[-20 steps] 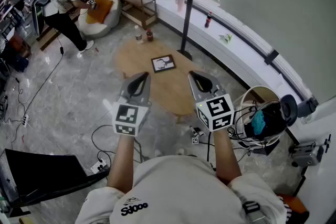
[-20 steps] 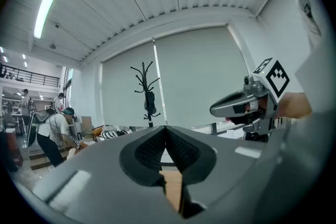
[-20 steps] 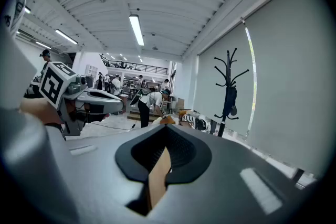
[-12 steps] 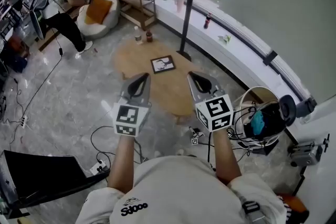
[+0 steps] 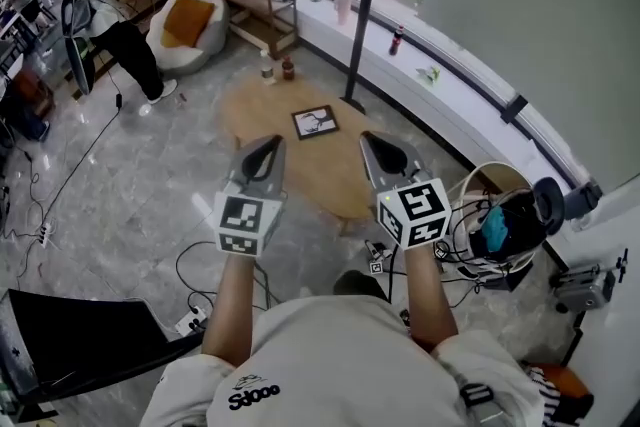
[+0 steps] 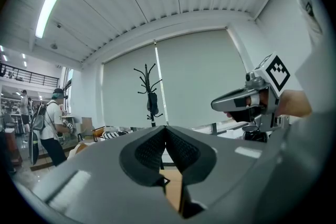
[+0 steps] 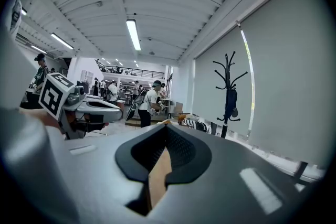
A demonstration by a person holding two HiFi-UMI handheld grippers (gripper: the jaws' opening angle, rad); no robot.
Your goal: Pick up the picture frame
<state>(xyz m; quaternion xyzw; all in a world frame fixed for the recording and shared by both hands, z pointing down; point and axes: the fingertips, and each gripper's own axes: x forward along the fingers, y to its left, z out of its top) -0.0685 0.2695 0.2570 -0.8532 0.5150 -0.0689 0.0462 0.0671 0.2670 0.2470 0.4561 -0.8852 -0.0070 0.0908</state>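
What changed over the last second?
The bystander stepped further toward the upper-left corner. Nothing grasped or released: left hand-held gripper and right hand-held gripper stayed shut and empty, short of the picture frame, still flat on the table.

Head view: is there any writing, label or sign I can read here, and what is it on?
"Sjooo", as best I can read: black print on the person's white shirt.
The cubes on the left tongs and right tongs: square black-and-white patterns, no letters.
The picture frame and the bottles: too small to read.
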